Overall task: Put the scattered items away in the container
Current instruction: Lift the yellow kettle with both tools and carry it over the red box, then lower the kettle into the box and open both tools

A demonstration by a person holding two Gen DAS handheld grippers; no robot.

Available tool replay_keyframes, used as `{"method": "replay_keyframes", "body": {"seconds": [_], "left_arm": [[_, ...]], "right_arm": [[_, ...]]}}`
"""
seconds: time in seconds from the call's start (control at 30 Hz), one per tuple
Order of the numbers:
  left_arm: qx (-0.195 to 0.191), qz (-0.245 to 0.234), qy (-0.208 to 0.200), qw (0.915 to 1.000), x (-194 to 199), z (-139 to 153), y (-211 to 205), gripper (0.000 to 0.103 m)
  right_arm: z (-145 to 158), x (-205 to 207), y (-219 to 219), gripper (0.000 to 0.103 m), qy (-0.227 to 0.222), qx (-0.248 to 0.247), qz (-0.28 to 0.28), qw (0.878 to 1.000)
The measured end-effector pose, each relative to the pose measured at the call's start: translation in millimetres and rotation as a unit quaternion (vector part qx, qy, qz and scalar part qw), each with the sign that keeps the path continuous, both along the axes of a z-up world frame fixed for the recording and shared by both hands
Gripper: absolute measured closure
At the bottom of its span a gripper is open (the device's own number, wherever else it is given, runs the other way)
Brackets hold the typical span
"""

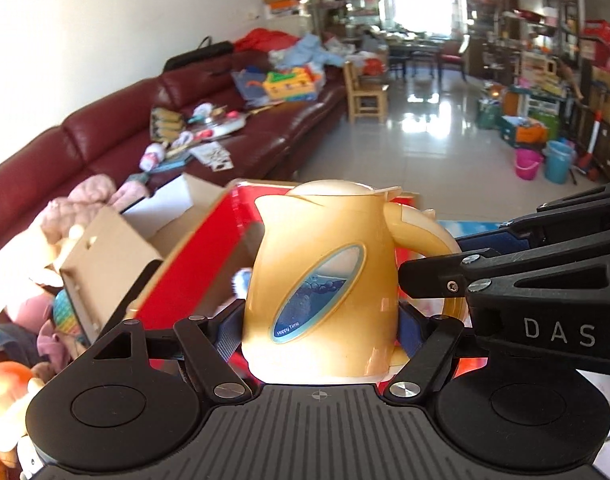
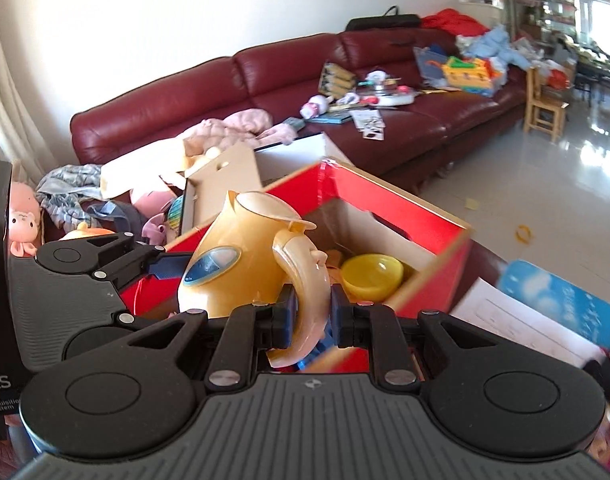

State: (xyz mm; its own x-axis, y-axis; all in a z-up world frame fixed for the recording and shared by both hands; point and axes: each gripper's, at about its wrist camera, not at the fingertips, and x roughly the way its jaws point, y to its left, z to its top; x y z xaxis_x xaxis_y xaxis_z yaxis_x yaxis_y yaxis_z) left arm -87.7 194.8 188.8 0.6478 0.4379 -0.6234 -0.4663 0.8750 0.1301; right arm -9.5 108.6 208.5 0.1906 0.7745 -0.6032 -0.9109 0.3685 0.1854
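item: toy kettle (image 1: 325, 280), yellow-orange plastic, cream lid, oval blue label on its side, curved handle to one side. it is held in the air by both claws, above and just in front of the near edge of the red box; the right wrist view shows it tilted with the spout toward the sofa.

left gripper (image 1: 319, 326): jaws spread wide and clasped around the kettle's lower body, blue pads pressed to either side of it.

right gripper (image 2: 309, 316): jaws nearly together, clamped on the kettle's handle, one blue pad on each side. in the left wrist view it reaches in from the right at the handle.

container: red box (image 2: 425, 224), cardboard, open at the top, brown inside, directly beyond the kettle. inside it a yellow bowl (image 2: 371, 276) lies near the side closest to the camera; other contents are too hidden to name.

beside the box: a plain cardboard box (image 1: 105, 256) with its flaps open, just to the left of the red one. soft toys and pink padded clothing (image 2: 233, 128) are heaped around and behind it.

beyond: a long dark red leather sofa (image 2: 289, 72) along the white wall, strewn with toys, booklets and clothes. a small wooden chair (image 1: 365, 92) stands at its far end on pale glossy floor tiles. pink and blue buckets (image 1: 543, 160) stand on the floor to the right.

near right: a blue-and-white printed sheet (image 2: 565, 304) lies next to the red box.
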Motion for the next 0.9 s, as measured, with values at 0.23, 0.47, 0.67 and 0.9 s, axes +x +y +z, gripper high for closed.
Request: {"method": "replay_keyframes", "body": {"seconds": [0.23, 0.47, 0.67, 0.9], "left_arm": [[-0.026, 0.02, 0.017, 0.9993, 4.4, -15.7, 33.3, 0.027], [-0.019, 0.029, 0.031, 0.9989, 29.6, -19.9, 58.4, 0.026], [-0.032, 0.033, 0.044, 0.998, 46.4, -32.9, 71.8, 0.006], [-0.05, 0.058, 0.049, 0.9959, 35.2, -43.3, 83.1, 0.0]], "right_arm": [[-12.5, 3.5, 33.3, 0.08, 0.016, -0.021, 0.013, 1.0], [-16.0, 16.3, 51.7, 0.08, 0.014, -0.03, -0.004, 0.999], [-20.4, 32.5, 55.1, 0.028, 0.021, -0.026, -0.033, 0.999], [-31.8, 35.6, 51.1, 0.017, 0.025, -0.03, -0.032, 0.999]]}}
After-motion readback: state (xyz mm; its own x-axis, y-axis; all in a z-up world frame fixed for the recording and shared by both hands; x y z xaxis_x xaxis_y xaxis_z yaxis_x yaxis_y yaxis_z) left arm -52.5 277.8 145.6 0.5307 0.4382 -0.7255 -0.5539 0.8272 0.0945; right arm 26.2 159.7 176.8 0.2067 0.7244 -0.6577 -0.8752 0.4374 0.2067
